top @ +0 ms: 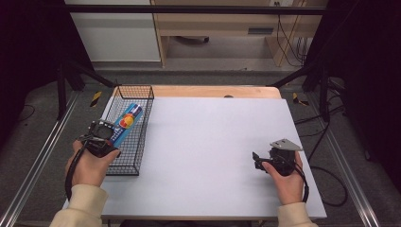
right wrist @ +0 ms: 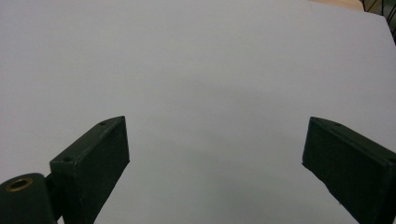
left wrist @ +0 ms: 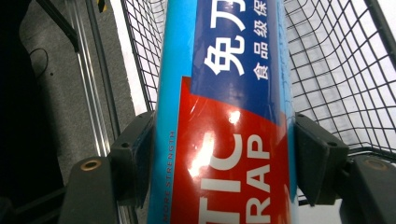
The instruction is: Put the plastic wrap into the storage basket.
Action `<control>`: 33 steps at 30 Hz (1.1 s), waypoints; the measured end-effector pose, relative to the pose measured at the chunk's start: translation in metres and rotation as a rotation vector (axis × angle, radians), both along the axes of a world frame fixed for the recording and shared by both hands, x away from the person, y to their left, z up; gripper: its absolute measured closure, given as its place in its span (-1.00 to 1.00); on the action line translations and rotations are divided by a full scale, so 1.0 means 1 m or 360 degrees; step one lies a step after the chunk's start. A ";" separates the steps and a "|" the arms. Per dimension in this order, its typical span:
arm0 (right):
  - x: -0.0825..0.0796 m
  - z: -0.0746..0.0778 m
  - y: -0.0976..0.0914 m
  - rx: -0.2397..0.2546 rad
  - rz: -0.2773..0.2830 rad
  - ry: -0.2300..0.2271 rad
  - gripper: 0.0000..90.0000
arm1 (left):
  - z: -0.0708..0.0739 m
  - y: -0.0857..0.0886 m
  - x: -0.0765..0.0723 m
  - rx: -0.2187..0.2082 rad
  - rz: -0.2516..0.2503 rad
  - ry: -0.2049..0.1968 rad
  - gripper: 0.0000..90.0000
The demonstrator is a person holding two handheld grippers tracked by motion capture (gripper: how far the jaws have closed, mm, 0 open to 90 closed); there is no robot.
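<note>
we take the black wire basket point(top: 138, 124) as our landmark; it sits at the left edge of the white table point(top: 208, 151), running away from the person.

nearest to us, at the basket's near-left corner, the left hand point(top: 90, 163) holds the left gripper point(top: 105, 137) just over the basket's rim. in the left gripper view point(left wrist: 224, 158) its two black jaws press against both sides of a blue and red box of plastic wrap point(left wrist: 224, 116), so we see this claw closed on the box. the box passes straight between the jaws and runs onward from them, its light-blue edge against one pad and its other long side against the other. the red panel with white letters lies at the jaws; the dark-blue panel with white characters is farther out.

in the high view the box point(top: 126, 122) slants from the gripper toward the basket's far end, lying over the basket's inside, above the mesh. we cannot tell whether its far end touches the wire.

well to the right of the basket, across the bare table, the right hand point(top: 287, 177) holds the right gripper point(top: 257, 161), topped by a grey three-cornered plate point(top: 285, 144). in the right gripper view point(right wrist: 215, 163) its jaws stand wide apart with just the white surface point(right wrist: 196, 84) between them.

beyond the basket's far end, a strip of wooden tabletop point(top: 213, 91) shows.
</note>
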State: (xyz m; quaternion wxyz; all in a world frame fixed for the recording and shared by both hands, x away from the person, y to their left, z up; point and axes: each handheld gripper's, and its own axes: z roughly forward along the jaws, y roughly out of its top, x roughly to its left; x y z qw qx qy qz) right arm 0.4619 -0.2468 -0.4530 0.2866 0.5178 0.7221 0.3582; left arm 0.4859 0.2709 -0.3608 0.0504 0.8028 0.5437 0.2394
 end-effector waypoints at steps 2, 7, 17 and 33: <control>0.000 0.000 0.000 0.0000 -0.0002 -0.0001 -0.83 | -0.001 0.000 0.001 0.0002 -0.0002 0.0017 -0.30; 0.000 0.000 0.000 0.0001 0.0000 0.0000 -0.83 | -0.003 0.000 0.003 -0.0003 -0.0001 0.0041 -0.30; 0.000 0.001 -0.001 0.0000 -0.0001 -0.0008 -0.83 | -0.008 0.003 0.006 -0.0005 0.0017 0.0071 -0.30; 0.000 0.000 0.001 0.0000 0.0016 0.0003 -0.83 | -0.010 -0.004 0.012 0.0059 0.0022 0.0105 -0.31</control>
